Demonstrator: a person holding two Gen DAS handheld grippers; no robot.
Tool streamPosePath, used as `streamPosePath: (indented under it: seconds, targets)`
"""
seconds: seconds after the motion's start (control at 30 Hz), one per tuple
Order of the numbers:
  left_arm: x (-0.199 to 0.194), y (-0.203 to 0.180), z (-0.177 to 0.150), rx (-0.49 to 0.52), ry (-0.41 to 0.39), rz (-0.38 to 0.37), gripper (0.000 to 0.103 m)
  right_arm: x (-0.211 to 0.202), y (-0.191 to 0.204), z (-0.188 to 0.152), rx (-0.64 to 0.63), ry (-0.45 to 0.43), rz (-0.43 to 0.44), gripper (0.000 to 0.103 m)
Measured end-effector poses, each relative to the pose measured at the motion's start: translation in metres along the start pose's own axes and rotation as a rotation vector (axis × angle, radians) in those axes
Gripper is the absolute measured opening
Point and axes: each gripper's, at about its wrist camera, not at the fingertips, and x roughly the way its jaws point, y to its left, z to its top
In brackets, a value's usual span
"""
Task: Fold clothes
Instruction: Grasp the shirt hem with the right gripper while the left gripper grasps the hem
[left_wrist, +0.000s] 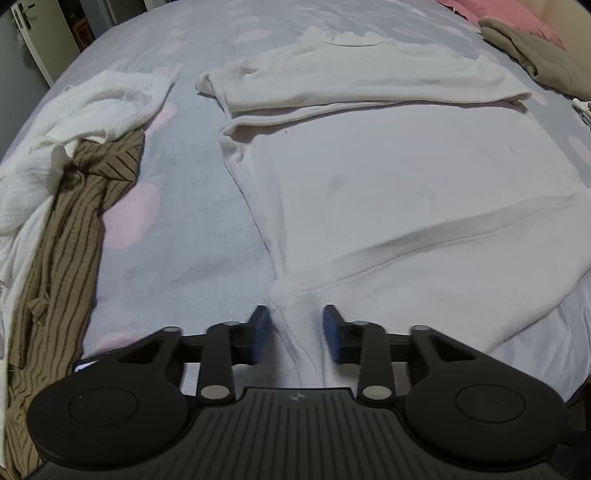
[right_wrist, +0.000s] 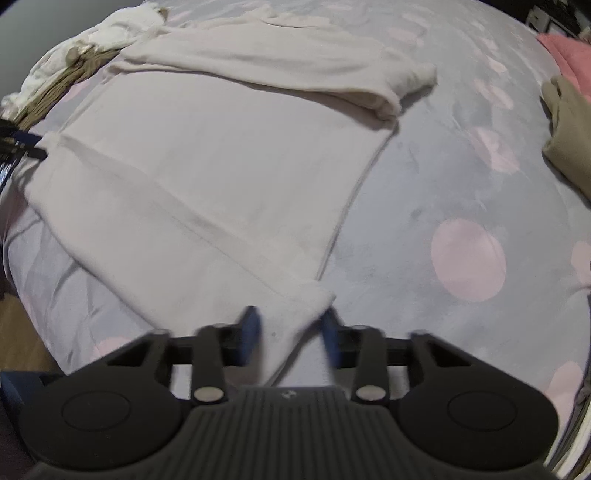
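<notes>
On the grey bedspread with pink dots (left_wrist: 177, 236) a white fleece garment (left_wrist: 388, 177) lies spread flat, its upper part with the sleeves folded down across the body in a band. The garment is the landmark for everything else. At its near left hem corner sits the left gripper (left_wrist: 295, 332), blue-padded jaws apart, a ridge of the hem fabric lying between them; whether the pads touch the cloth cannot be told. At its near right hem corner sits the right gripper (right_wrist: 290, 330), jaws likewise apart, with the corner of the white fleece garment (right_wrist: 221, 177) reaching in between them; this view is a little blurred.

Left of the garment, a strip of bare bedspread runs along its straight side edge, and beyond that strip lie a brown striped garment (left_wrist: 62, 266) and, partly on top of it, a white knitted cloth (left_wrist: 92, 107). Right of the garment, the grey bedspread (right_wrist: 424, 184) is bare along the whole side edge, out to an olive-brown cloth (right_wrist: 569, 125) well apart near the bed's far right. Beyond the olive-brown cloth shows a pink fabric (right_wrist: 569, 55).
</notes>
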Motion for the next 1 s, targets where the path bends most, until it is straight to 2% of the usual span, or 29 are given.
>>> streamPosePath:
  seconds: [0.07, 0.17, 0.4, 0.53, 0.73, 1.0]
  targets:
    - [-0.004, 0.001, 0.0, -0.01, -0.012, 0.002, 0.015, -0.006, 0.004, 0.001, -0.028, -0.021, -0.008, 0.01]
    - [-0.012, 0.003, -0.001, -0.031, -0.033, -0.002, 0.009, -0.016, 0.009, 0.004, -0.054, -0.056, -0.018, 0.007]
    - [-0.04, 0.008, 0.004, -0.079, -0.13, 0.006, 0.005, -0.047, 0.006, 0.012, -0.041, -0.167, -0.067, 0.007]
    - [-0.061, 0.015, 0.014, -0.119, -0.215, 0.015, 0.004, -0.064, 0.004, 0.019, -0.024, -0.239, -0.097, 0.007]
    - [-0.09, 0.022, 0.044, -0.135, -0.331, 0.038, 0.004, -0.091, -0.004, 0.042, 0.009, -0.354, -0.157, 0.007]
    - [-0.091, 0.043, 0.11, -0.115, -0.371, 0.091, 0.004, -0.103, -0.02, 0.095, 0.023, -0.447, -0.254, 0.007]
